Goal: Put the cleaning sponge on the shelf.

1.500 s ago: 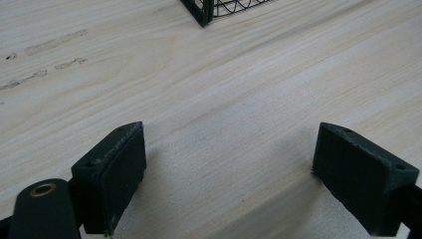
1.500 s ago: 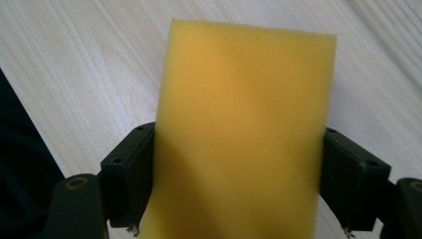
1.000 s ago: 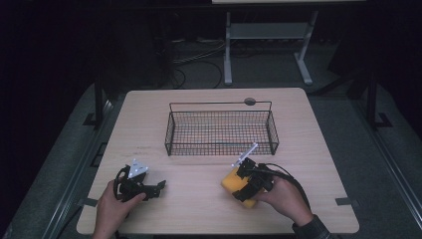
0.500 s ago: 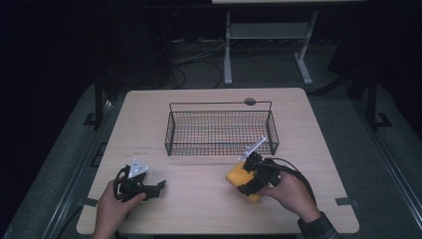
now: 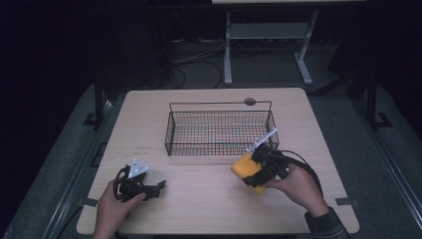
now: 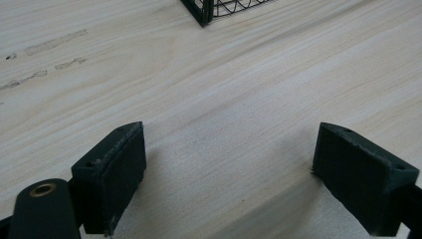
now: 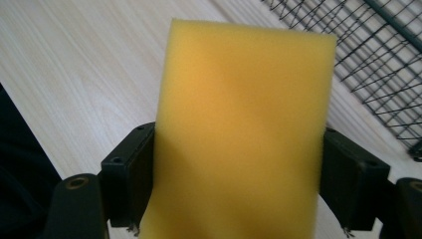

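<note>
A yellow sponge (image 5: 246, 168) is held above the table just in front of the wire basket (image 5: 219, 128), with my right gripper (image 5: 256, 173) shut on it. In the right gripper view the yellow sponge (image 7: 239, 129) stands tall between the two black jaws, and the wire basket (image 7: 368, 55) lies to the upper right. My left gripper (image 5: 158, 188) rests low over the table's front left, open, with bare wood between its pads (image 6: 114, 174). A corner of the wire basket (image 6: 204, 12) shows at the top of the left gripper view.
The light wooden table (image 5: 209, 209) has a dark round hole (image 5: 250, 101) behind the basket. A metal stand (image 5: 263, 45) and cables lie on the dark floor beyond the table. A cable loops from the right gripper across the table's right side.
The right gripper has carried the sponge up and a little to the right, closer to the basket's front right corner. The left gripper has stayed put.
</note>
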`<action>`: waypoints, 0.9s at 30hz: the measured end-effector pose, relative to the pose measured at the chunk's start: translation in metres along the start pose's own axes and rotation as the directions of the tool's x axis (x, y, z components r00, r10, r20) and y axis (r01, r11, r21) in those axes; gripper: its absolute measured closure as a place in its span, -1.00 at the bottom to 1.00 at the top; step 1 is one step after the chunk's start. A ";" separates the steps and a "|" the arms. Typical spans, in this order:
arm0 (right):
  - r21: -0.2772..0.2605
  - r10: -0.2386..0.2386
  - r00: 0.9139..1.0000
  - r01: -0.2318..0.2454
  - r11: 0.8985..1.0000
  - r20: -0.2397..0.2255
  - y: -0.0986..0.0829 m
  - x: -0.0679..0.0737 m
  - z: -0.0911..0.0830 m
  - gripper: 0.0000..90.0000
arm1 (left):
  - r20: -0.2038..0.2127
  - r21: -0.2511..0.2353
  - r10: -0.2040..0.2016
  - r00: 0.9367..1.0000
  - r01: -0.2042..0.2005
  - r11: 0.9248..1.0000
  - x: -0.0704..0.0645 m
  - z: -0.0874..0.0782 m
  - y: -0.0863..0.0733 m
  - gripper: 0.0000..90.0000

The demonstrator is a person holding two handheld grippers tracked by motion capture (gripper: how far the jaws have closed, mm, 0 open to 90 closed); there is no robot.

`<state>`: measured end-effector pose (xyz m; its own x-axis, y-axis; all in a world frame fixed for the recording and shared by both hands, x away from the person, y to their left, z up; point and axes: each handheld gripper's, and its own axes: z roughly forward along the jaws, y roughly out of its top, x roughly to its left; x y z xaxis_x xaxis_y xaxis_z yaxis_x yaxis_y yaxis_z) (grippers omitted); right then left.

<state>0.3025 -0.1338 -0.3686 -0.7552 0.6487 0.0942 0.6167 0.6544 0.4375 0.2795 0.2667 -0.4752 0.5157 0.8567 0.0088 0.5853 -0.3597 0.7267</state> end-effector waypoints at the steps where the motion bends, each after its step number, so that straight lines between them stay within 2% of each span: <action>1: -0.004 0.004 1.000 -0.004 1.000 0.001 0.000 -0.002 -0.002 -0.47 | 0.000 0.000 0.000 1.000 0.000 1.000 0.000 0.000 0.000 -0.72; 10: -0.031 0.043 0.999 -0.042 0.999 0.015 0.002 -0.020 -0.016 -0.47 | -0.001 0.000 0.002 1.000 -0.002 1.000 0.000 0.000 0.000 -0.72; 20: -0.033 0.073 0.996 -0.071 0.997 0.050 0.007 -0.038 -0.020 -0.47 | -0.001 0.000 0.002 1.000 -0.002 1.000 0.000 0.000 0.000 -0.72; 27: -0.054 0.095 0.993 -0.091 0.994 0.070 0.014 -0.050 -0.025 -0.47 | -0.001 0.000 0.002 1.000 -0.002 1.000 0.000 0.000 0.000 -0.72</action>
<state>0.3434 -0.1663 -0.3451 -0.6757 0.7337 0.0721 0.6702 0.5705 0.4746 0.2796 0.2669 -0.4752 0.5165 0.8562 0.0111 0.5840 -0.3617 0.7267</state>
